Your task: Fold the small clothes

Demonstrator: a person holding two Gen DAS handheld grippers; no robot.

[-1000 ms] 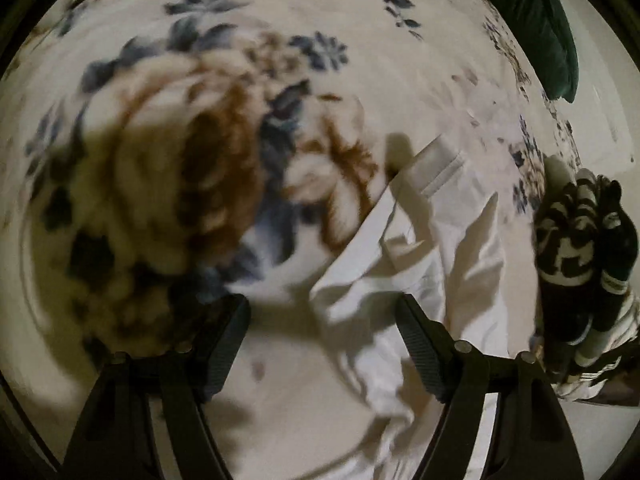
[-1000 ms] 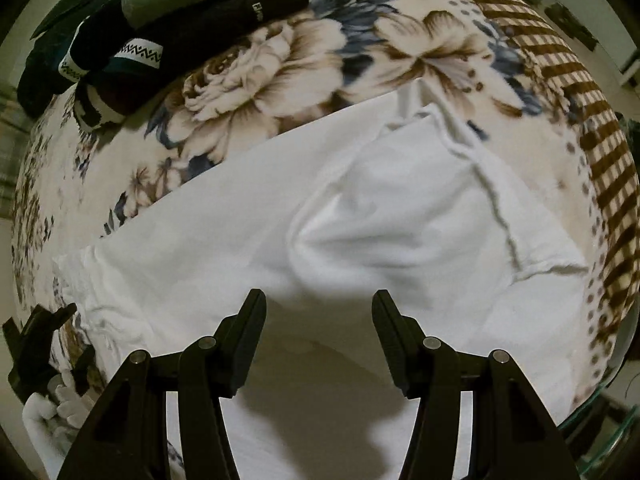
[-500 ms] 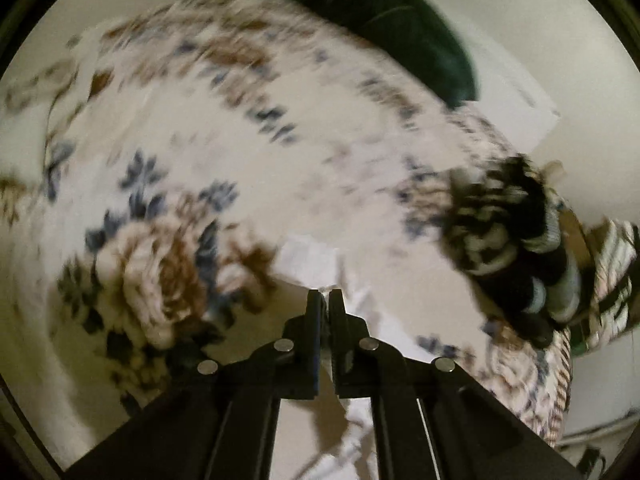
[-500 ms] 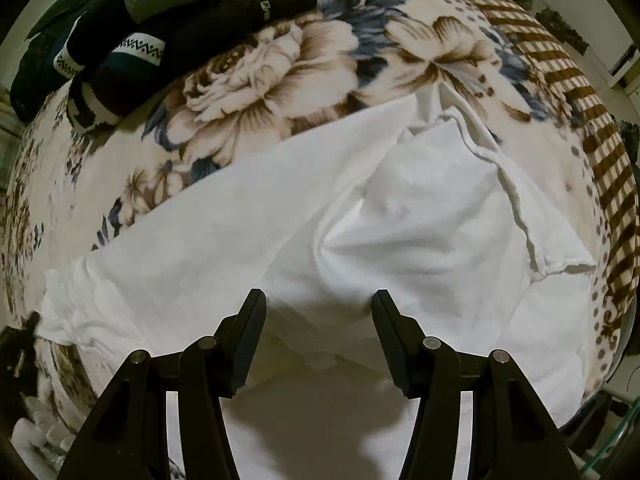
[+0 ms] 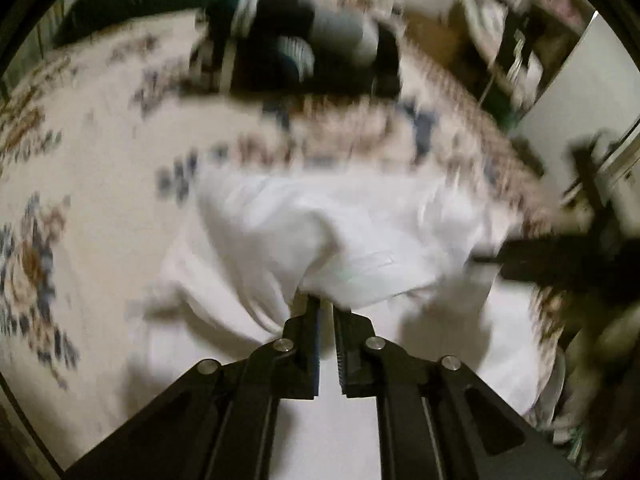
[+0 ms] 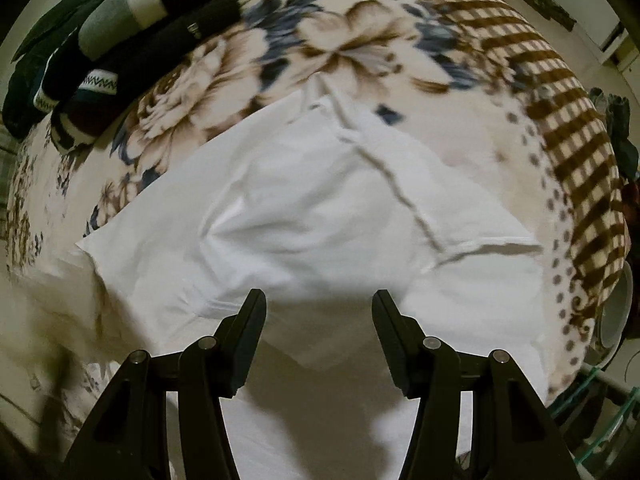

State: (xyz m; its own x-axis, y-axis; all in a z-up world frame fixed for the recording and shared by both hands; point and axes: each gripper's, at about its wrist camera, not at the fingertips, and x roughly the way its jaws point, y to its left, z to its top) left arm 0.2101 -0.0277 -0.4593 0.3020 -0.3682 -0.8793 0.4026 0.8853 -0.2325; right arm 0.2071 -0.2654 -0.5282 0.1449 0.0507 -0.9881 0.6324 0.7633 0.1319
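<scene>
My left gripper (image 5: pixel 326 310) pinches the white cotton garment (image 6: pixel 320 216); my right gripper (image 6: pixel 319 312) stands wide above it.
Its long axis runs left-right over the floral fleece blanket (image 6: pixel 352 40); dark folded socks (image 6: pixel 132 40) lie behind.

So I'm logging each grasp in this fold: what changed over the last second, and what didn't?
The left tongs, open over the white garment a second ago, closed on a bunch of its cloth and swung round, carrying it over the rest of the garment. The right tongs stayed open above the cloth, and the dark clothes pile stayed put on the floral blanket.
</scene>
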